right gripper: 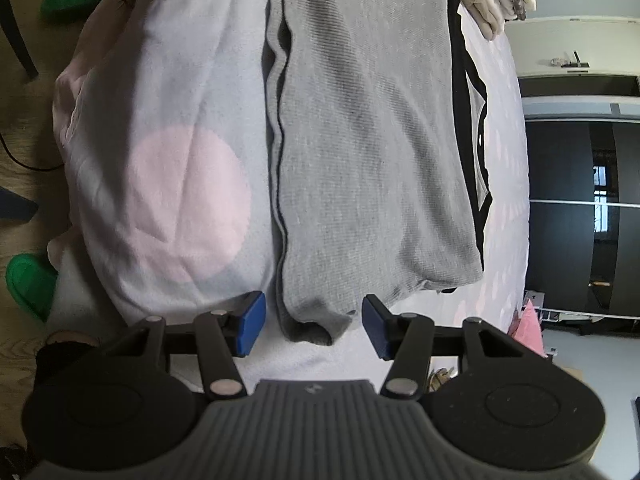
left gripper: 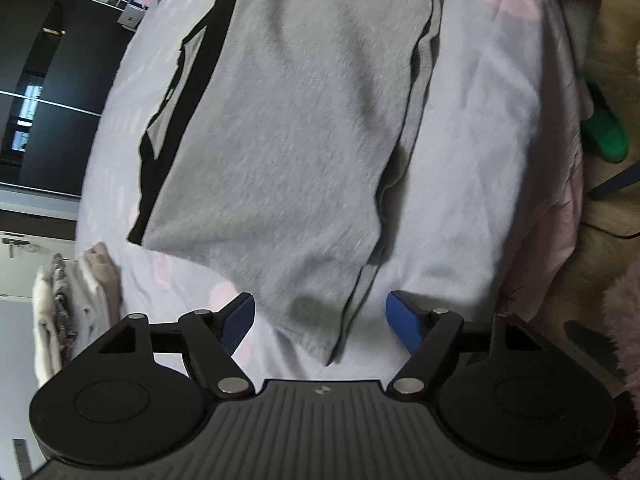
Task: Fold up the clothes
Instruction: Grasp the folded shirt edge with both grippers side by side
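Garment: we see a grey knit garment [left gripper: 280,128] lying flat on the bed [left gripper: 472,168], folded lengthwise into a long strip, with a black layer [left gripper: 160,160] showing along its far edge.
Left tongs [left gripper: 320,322]: spread wide, holding nothing; the blue pads [left gripper: 402,320] sit either side of one narrow end of the strip, whose corner lies between them without contact.
Right tongs [right gripper: 314,326]: equally spread and empty; they bracket the opposite narrow end of the garment [right gripper: 360,140], where the edge bunches into a small roll.
Step in hand: we judge this to be the approach for a grip on both ends, ahead of a crosswise fold.
Method: we lower each pair until the pads pass over every layer at the end, then close squarely; a bite on the top layer alone would let the strip open. We keep both ends level so the long edges stay aligned.
Risk: the blanket beneath is soft and could be pinched along with the cloth; the black layer may slip out of the stack.
Surroundings: a stack of folded clothes [left gripper: 76,304] rests on the bed near the left-hand end; green slippers [right gripper: 30,284] lie on the wood floor beside the bed; a dark wardrobe [right gripper: 576,208] stands beyond.
Obstruction: nothing lies on the grey strip itself.
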Action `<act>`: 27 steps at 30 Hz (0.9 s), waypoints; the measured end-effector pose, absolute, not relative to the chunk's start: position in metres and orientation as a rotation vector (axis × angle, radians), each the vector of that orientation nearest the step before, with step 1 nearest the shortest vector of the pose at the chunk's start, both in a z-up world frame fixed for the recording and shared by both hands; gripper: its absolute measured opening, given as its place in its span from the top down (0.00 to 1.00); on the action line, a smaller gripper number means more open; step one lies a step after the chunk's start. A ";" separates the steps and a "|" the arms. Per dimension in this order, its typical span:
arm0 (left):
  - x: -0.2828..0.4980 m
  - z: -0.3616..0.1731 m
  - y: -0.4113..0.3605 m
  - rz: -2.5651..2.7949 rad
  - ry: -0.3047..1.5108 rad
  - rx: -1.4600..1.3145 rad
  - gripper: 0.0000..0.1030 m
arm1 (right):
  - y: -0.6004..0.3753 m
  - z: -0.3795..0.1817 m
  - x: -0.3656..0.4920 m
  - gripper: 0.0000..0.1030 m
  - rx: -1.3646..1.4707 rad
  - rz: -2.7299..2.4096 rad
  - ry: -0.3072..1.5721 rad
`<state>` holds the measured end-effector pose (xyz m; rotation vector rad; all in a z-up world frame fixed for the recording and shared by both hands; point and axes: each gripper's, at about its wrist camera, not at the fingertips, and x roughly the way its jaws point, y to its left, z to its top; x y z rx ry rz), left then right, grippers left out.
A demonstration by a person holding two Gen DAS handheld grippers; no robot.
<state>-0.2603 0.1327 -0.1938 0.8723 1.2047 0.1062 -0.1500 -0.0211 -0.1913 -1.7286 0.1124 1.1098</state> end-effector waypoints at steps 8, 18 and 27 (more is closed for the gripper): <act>-0.260 -0.180 0.137 0.102 1.193 0.806 0.56 | -0.018 -0.190 -0.148 0.45 -1.714 1.120 0.137; -0.256 -0.190 0.139 0.073 1.252 0.785 0.72 | -0.016 -0.191 -0.151 0.45 -1.714 1.127 0.141; -0.261 -0.180 0.141 0.062 1.276 0.726 0.97 | -0.016 -0.190 -0.148 0.44 -1.703 1.120 0.153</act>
